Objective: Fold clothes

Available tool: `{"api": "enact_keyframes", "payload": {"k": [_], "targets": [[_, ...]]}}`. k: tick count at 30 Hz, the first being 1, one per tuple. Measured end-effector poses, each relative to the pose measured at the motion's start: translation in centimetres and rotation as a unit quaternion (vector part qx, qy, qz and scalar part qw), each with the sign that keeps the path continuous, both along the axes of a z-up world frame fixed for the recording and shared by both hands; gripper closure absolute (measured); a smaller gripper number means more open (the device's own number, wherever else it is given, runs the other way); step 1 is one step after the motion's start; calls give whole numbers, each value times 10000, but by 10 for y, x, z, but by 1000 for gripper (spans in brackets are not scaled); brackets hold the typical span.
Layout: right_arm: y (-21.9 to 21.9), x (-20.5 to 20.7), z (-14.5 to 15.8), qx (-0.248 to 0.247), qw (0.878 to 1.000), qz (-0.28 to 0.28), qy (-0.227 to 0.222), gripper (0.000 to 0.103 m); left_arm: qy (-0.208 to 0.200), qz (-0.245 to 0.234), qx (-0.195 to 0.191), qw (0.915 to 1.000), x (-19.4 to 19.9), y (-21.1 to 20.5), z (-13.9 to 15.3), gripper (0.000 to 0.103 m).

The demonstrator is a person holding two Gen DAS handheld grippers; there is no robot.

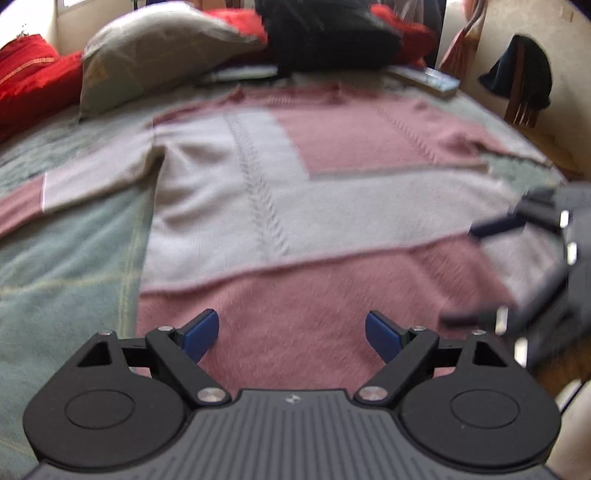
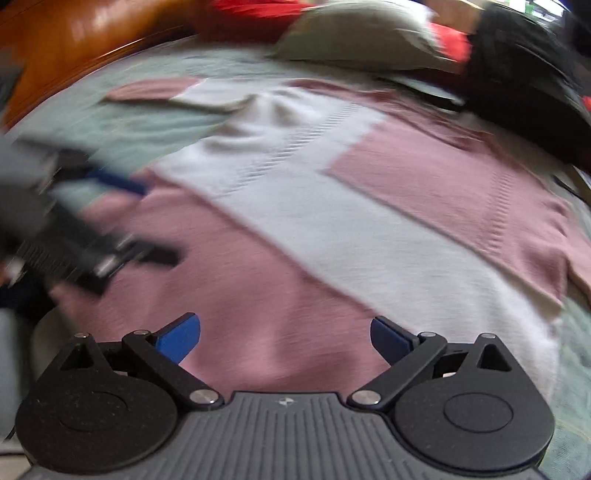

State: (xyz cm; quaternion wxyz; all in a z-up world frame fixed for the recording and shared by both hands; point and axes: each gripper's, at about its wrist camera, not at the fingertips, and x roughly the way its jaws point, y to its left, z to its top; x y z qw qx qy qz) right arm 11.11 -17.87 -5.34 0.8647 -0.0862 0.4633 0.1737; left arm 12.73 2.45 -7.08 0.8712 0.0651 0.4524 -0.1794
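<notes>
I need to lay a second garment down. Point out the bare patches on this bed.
Bare pale green bedspread lies left of the pink-and-white knitted sweater, below its spread sleeve. The head of the bed is crowded: grey pillow, red cushions, black bag. Both the left gripper and right gripper hover open.

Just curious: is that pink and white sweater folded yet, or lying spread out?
Spread out: the sweater lies flat on the bed, one sleeve stretched sideways.

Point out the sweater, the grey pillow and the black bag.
sweater (image 1: pixel 332 206), left wrist view, on its white band.
grey pillow (image 1: pixel 147 51), left wrist view, on its front face.
black bag (image 1: pixel 325 33), left wrist view, on its middle.
</notes>
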Motion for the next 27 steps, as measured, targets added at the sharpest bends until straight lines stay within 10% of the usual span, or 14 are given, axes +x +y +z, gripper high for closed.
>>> {"api": "enact_keyframes", "payload": {"k": [12, 27], "targets": [[-38, -32, -9, -240, 9971, 97, 710, 0, 347, -400, 687, 9962, -59, -2, 10, 3], [-78, -40, -17, 41, 9952, -847, 494, 0, 138, -97, -225, 9996, -38, -41, 2, 2]]}}
